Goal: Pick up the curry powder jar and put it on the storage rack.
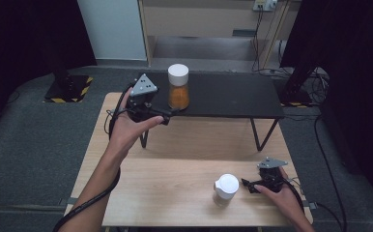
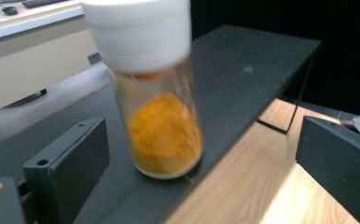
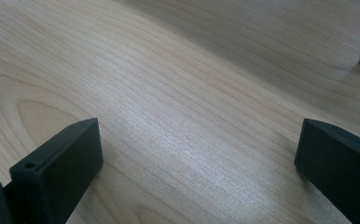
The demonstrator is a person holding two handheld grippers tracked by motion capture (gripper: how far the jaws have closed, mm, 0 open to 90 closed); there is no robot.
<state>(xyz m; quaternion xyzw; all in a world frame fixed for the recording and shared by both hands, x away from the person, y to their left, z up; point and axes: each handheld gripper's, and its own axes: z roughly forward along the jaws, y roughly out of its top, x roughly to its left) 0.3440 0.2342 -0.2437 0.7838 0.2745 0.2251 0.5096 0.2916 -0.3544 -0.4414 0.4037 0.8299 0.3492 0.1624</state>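
Observation:
A glass jar (image 1: 179,89) with a white lid and orange powder stands upright near the front edge of a low black shelf (image 1: 233,94). My left gripper (image 1: 169,115) is open just left of and in front of it. In the left gripper view the jar (image 2: 164,135) stands in line with the gap between the wide-apart jaws of my left gripper (image 2: 201,158), touching neither. A second white-lidded jar (image 1: 225,189) stands on the wooden table (image 1: 175,193). My right gripper (image 1: 247,185) rests open just right of it, and in the right gripper view my right gripper (image 3: 197,154) has bare wood (image 3: 169,70) between its jaws.
The black shelf (image 2: 248,60) stands on thin metal legs (image 1: 257,135) across the far half of the table. Dark floor surrounds the table, with cables (image 1: 320,145) at the right. A pale cabinet (image 1: 199,19) stands beyond.

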